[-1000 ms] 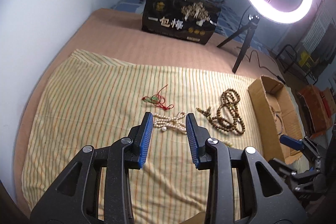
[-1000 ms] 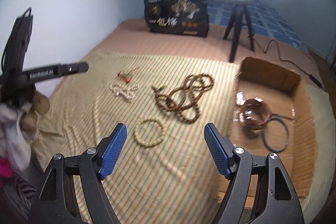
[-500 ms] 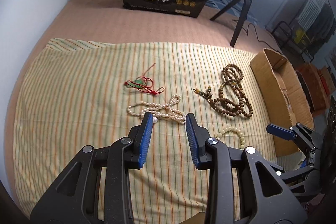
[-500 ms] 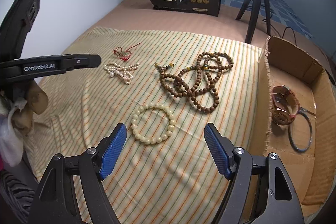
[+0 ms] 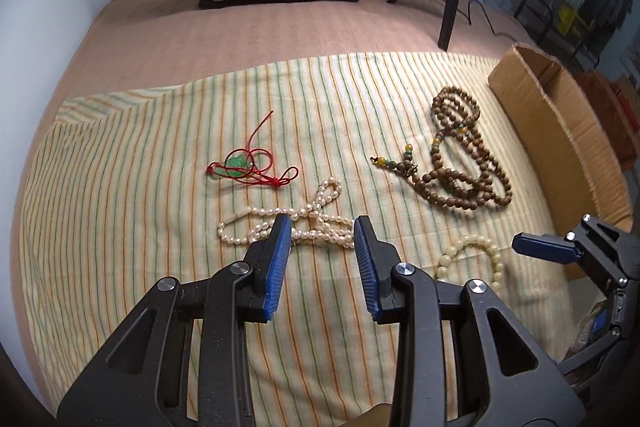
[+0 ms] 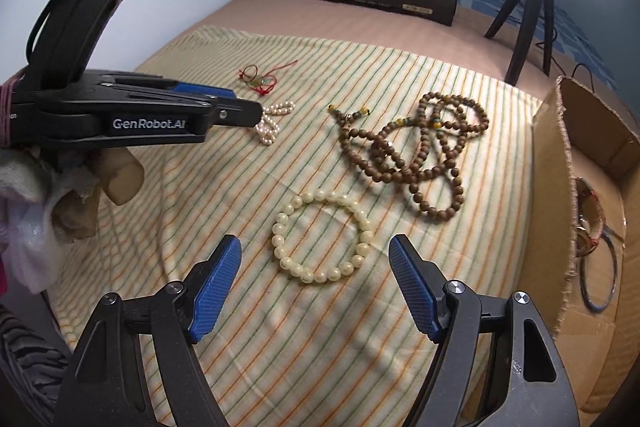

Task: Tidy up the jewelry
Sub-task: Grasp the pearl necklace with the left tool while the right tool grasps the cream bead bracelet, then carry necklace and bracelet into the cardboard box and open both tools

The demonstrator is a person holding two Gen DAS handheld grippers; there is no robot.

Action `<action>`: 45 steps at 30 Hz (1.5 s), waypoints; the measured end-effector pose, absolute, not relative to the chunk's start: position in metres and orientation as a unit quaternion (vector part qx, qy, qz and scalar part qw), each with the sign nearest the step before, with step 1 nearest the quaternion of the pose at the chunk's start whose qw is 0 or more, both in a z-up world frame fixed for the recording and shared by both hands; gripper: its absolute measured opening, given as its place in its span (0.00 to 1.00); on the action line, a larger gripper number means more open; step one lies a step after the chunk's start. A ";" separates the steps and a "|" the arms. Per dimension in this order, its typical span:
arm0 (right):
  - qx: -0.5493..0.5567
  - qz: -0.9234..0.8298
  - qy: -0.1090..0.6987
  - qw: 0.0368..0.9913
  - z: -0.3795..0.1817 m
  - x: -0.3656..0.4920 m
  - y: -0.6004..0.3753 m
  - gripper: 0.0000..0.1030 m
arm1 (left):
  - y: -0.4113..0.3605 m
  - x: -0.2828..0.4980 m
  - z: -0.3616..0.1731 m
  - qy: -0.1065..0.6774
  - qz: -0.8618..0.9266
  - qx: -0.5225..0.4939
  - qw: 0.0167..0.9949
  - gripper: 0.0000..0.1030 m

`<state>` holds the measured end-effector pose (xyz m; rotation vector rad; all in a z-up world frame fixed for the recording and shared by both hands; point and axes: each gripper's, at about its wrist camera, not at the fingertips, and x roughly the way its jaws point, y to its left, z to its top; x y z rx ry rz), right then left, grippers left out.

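Jewelry lies on a striped cloth (image 5: 120,227) in the left wrist view, four pieces in all. One pearl strand (image 5: 316,223) is white, doubled over itself, and sits just beyond the left gripper (image 5: 322,227), whose jaws stand apart with nothing pinched between them. One green pendant (image 5: 238,163) on a tangled red cord lies farther back and to the left. One brown bead necklace (image 5: 460,163), long and coiled in several loops with a few yellow and green beads near its tail, lies to the right. One cream bracelet (image 5: 476,259) of round beads sits near the right edge, partly hidden by the gripper's frame. One cardboard box (image 5: 560,131) stands beside the cloth on the right. The right gripper's blue finger (image 5: 544,251) enters from that side.

The right wrist view shows the same four pieces. The cream bracelet (image 6: 324,235), a closed ring of round beads, lies flat just beyond the right gripper (image 6: 316,247), whose jaws are spread wide and hold nothing. The brown necklace (image 6: 420,155) lies behind it, the pearls (image 6: 272,123) and pendant (image 6: 260,79) farther left. The left gripper (image 6: 248,115) reaches over the pearls. Inside the box (image 6: 548,187), two or three rings of jewelry (image 6: 596,255) show, partly hidden by its wall.
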<state>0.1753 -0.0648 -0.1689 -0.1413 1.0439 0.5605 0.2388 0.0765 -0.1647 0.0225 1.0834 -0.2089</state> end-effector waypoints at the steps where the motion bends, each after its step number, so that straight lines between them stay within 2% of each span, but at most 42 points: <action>1: -0.066 0.264 0.494 0.826 -0.171 0.177 -0.064 0.74 | 0.074 0.240 -0.167 0.515 -0.100 0.019 0.851 0.31; 11: -0.074 0.257 0.505 0.820 -0.185 0.187 -0.056 0.74 | 0.073 0.255 -0.183 0.516 -0.110 0.040 0.848 0.31; 16: -0.087 0.254 0.502 0.822 -0.190 0.188 -0.050 0.82 | 0.074 0.253 -0.184 0.516 -0.123 0.025 0.848 0.31; 17: -0.094 0.254 0.501 0.822 -0.191 0.187 -0.048 0.83 | 0.074 0.252 -0.185 0.515 -0.128 0.024 0.847 0.23; 19: -0.107 0.253 0.500 0.822 -0.192 0.187 -0.043 0.84 | 0.074 0.251 -0.186 0.523 -0.142 0.007 0.840 0.14; 21: -0.115 0.252 0.500 0.821 -0.193 0.187 -0.041 0.84 | 0.072 0.250 -0.187 0.522 -0.142 0.007 0.841 0.13; 25: -0.125 0.247 0.500 0.821 -0.193 0.187 -0.040 0.82 | 0.070 0.248 -0.186 0.524 -0.147 0.003 0.839 0.05; 28: -0.135 0.243 0.496 0.823 -0.192 0.187 -0.040 0.68 | 0.069 0.247 -0.185 0.523 -0.145 -0.001 0.840 0.05; 30: -0.138 0.244 0.493 0.824 -0.189 0.186 -0.042 0.50 | 0.070 0.248 -0.185 0.523 -0.143 -0.006 0.840 0.05; 31: -0.137 0.247 0.492 0.823 -0.188 0.186 -0.044 0.45 | 0.071 0.248 -0.184 0.524 -0.142 -0.010 0.840 0.05; 32: -0.134 0.250 0.493 0.823 -0.188 0.187 -0.045 0.36 | 0.071 0.248 -0.184 0.524 -0.140 -0.014 0.840 0.05; 33: -0.130 0.251 0.492 0.823 -0.187 0.187 -0.046 0.23 | 0.073 0.247 -0.182 0.523 -0.138 -0.017 0.841 0.05; 34: -0.131 0.249 0.492 0.824 -0.186 0.188 -0.048 0.16 | 0.075 0.246 -0.181 0.522 -0.135 -0.022 0.842 0.05; 35: -0.130 0.248 0.492 0.824 -0.185 0.188 -0.049 0.13 | 0.078 0.245 -0.178 0.521 -0.132 -0.029 0.843 0.05; 42: -0.104 0.261 0.494 0.823 -0.177 0.185 -0.055 0.12 | 0.097 0.238 -0.150 0.494 -0.117 -0.064 0.859 0.05; 44: -0.097 0.263 0.490 0.826 -0.173 0.184 -0.058 0.06 | 0.102 0.235 -0.139 0.484 -0.115 -0.075 0.865 0.05; 45: -0.096 0.263 0.486 0.828 -0.169 0.183 -0.059 0.06 | 0.103 0.235 -0.134 0.479 -0.114 -0.078 0.867 0.05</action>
